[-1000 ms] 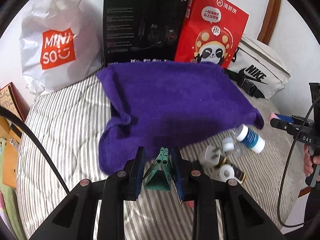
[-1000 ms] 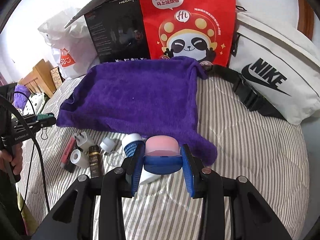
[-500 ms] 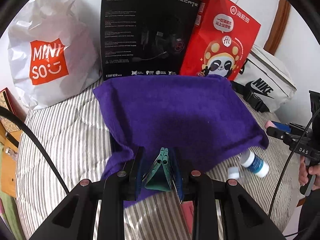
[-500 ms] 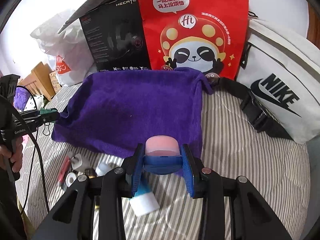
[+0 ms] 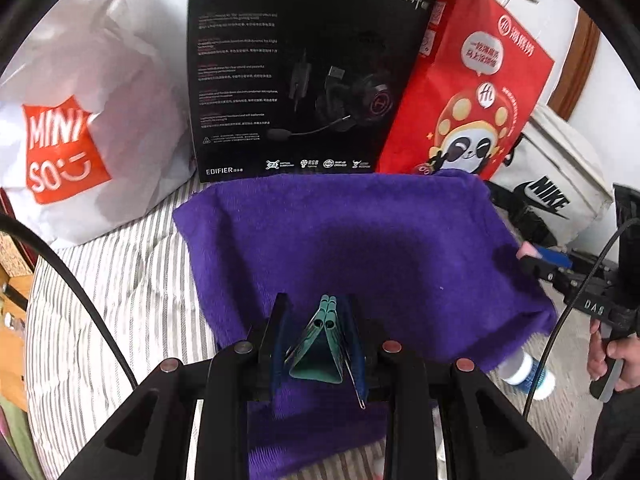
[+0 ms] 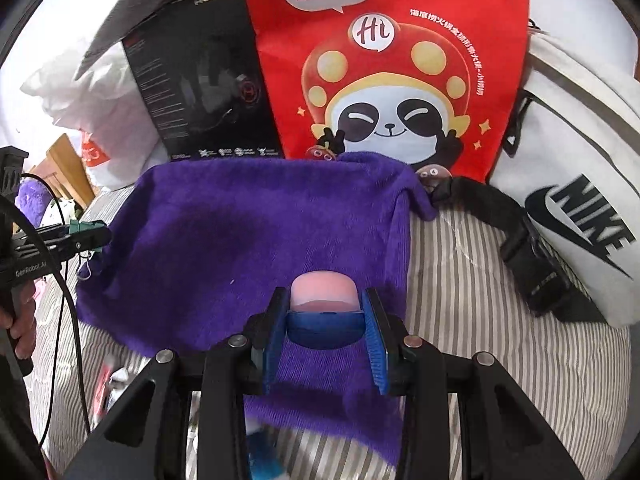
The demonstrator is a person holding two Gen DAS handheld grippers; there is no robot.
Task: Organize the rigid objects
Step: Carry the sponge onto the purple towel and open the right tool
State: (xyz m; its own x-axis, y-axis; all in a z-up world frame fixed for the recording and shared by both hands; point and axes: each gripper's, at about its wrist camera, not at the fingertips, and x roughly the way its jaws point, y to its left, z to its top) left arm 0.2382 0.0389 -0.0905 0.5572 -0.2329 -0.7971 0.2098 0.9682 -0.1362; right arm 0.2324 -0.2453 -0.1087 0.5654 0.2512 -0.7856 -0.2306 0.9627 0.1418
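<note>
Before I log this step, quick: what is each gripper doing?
Left gripper: shut on a green clip.
Right gripper: shut on a blue-and-pink object.

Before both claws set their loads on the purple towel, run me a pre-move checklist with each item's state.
1. Left claw clamped on the green clip: ok.
2. Right claw clamped on the blue and pink item: ok.
3. Purple towel has bare space ahead of both claws: ok.
4. Towel lying flat: not ok, edges rumpled.
5. Claws apart from each other: ok.
6. White and blue bottle off the towel by its corner: ok, though partly hidden.
</note>
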